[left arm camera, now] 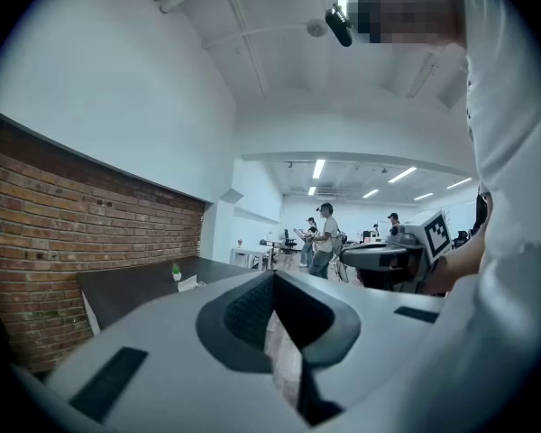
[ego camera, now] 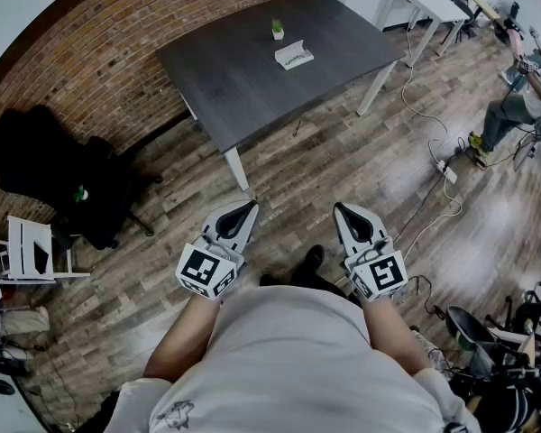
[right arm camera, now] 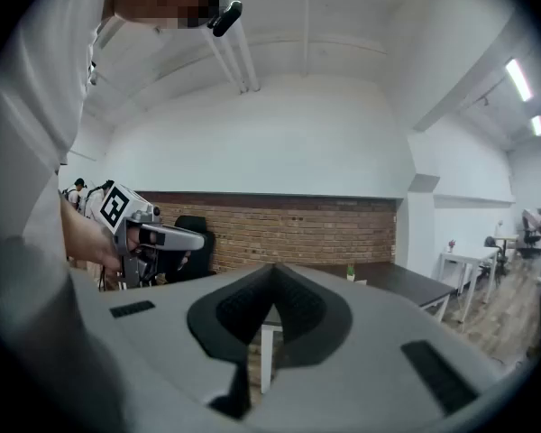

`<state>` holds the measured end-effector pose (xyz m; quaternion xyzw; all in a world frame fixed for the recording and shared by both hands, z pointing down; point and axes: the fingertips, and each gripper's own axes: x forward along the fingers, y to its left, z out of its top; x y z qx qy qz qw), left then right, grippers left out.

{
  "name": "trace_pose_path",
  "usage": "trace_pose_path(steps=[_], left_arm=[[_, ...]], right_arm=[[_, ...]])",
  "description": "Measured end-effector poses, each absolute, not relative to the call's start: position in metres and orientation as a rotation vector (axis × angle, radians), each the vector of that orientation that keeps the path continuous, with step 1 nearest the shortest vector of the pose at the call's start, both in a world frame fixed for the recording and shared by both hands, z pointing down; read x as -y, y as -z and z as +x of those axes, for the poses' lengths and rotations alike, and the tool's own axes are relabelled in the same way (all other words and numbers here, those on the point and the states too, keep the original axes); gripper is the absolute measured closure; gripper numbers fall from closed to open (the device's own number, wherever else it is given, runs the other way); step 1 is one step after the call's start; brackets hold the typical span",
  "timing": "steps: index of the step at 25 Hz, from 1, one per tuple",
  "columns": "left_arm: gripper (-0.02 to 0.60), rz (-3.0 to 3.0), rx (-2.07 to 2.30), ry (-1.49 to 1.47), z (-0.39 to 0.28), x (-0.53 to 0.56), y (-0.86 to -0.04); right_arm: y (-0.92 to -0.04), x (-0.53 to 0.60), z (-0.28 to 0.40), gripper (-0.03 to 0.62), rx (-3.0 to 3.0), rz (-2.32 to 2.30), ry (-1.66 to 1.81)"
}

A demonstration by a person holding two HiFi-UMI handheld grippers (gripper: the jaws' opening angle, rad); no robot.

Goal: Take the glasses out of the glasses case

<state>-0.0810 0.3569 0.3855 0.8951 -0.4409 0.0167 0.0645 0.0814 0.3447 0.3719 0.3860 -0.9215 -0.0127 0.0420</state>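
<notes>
A small white glasses case [ego camera: 294, 56] lies on the dark grey table [ego camera: 243, 79], beside a little potted plant [ego camera: 277, 28]. It is too far off to tell whether it is open, and no glasses show. I stand on the wooden floor a good step back from the table, holding both grippers level in front of my body. My left gripper [ego camera: 252, 206] and right gripper [ego camera: 336, 206] point toward the table, each with its jaws closed to a point and nothing between them. The left gripper view shows its tips [left arm camera: 273, 276] meeting, with the case [left arm camera: 187, 283] far beyond.
A black office chair [ego camera: 63, 174] and a white rack [ego camera: 32, 251] stand at the left by the brick wall. Cables and a power strip [ego camera: 448, 171] lie on the floor to the right. A white desk [ego camera: 433, 7] and a seated person [ego camera: 523, 97] are at far right.
</notes>
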Motion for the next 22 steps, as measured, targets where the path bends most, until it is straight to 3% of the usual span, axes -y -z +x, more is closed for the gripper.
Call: trace_pose_path(steps=[18, 22], left_arm=[[0.571, 2.648, 1.357, -0.102, -0.024, -0.263, -0.405], [0.571, 2.634, 1.364, -0.118, -0.002, -0.241, -0.409]], right_arm=[[-0.387, -0.242, 0.141, 0.588, 2.817, 1.171, 0.02], [-0.389, -0.218, 0.163, 0.555, 2.827, 1.141, 0.001]])
